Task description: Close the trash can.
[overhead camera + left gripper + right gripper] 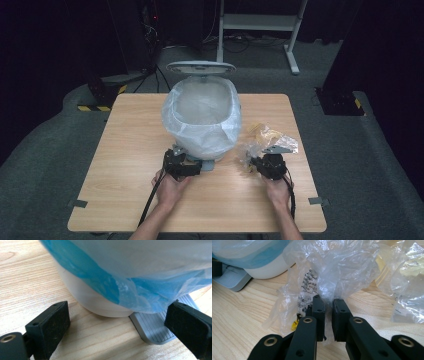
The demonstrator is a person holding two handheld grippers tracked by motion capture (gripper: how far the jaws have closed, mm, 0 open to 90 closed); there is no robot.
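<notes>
Right tool [328,305]: jaws drawn nearly together, pinching a fold of the crumpled clear plastic wrapper [337,272]; no earlier picture bears on it. The wrapper rises straight ahead of the jaws and spreads away from them, printed black text on its near left part. In the high view the right tool [261,162] sits at the wrapper's [267,141] near end; the crumpled mass has its long axis running from the tool towards the far right of the worktop.

Left tool [117,322]: jaws spread wide, nothing between the pads; it faces the base of the white pedal bin [95,300] and the grey pedal [152,327], just short of both.

Bin [202,112]: upright, lid raised, lined with a pale bag [200,135], centre of worktop, left of the wrapper.

Worktop [125,150]: light wood grain. Room: dark, grey floor [360,165], white table frame [260,22] behind.
</notes>
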